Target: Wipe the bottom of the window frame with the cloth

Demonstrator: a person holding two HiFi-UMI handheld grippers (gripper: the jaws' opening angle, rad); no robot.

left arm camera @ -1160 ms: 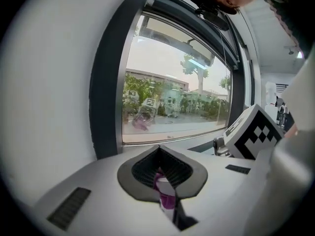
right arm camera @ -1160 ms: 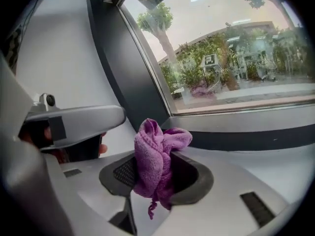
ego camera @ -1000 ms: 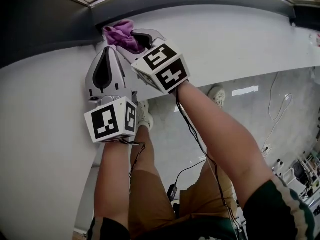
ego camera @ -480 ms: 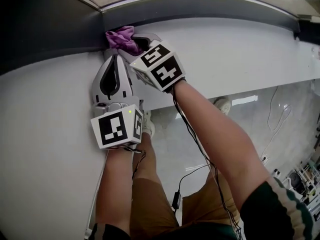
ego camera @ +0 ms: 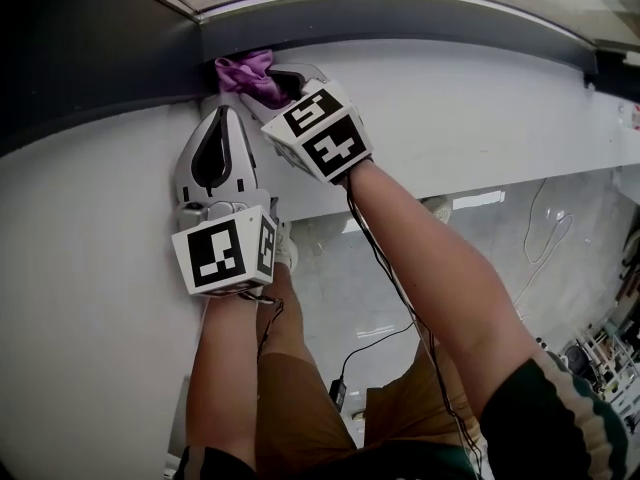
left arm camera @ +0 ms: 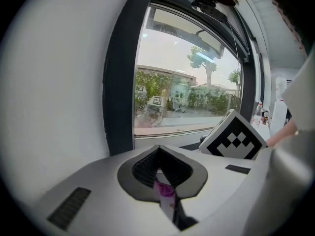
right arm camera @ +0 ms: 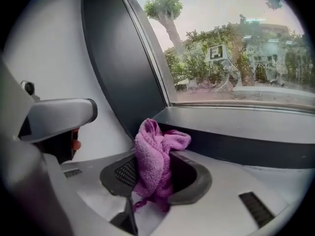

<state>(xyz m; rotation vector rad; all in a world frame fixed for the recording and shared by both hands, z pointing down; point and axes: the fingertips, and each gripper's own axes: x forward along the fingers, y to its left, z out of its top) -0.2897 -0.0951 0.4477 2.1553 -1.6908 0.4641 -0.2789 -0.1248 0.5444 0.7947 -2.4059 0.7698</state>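
Note:
A purple cloth (ego camera: 248, 72) is bunched against the dark bottom rail of the window frame (ego camera: 420, 16), at its left corner. My right gripper (ego camera: 275, 83) is shut on the cloth; in the right gripper view the cloth (right arm camera: 152, 163) bulges up out of the right gripper (right arm camera: 155, 181) in front of the rail (right arm camera: 236, 146). My left gripper (ego camera: 222, 116) lies just left of it on the white sill (ego camera: 480, 98), jaws together. In the left gripper view the left gripper (left arm camera: 162, 173) shows only a small purple speck at the seam.
The frame's dark upright (right arm camera: 118, 58) rises at the left of the glass. Below the sill edge lie a tiled floor with cables (ego camera: 545, 238) and the person's legs and shoe (ego camera: 285, 248). The right gripper's marker cube (left arm camera: 236, 137) stands close to the left gripper.
Almost nothing differs: the cloth stays at the frame's left corner in the right gripper, and both grippers shift only slightly in the view.

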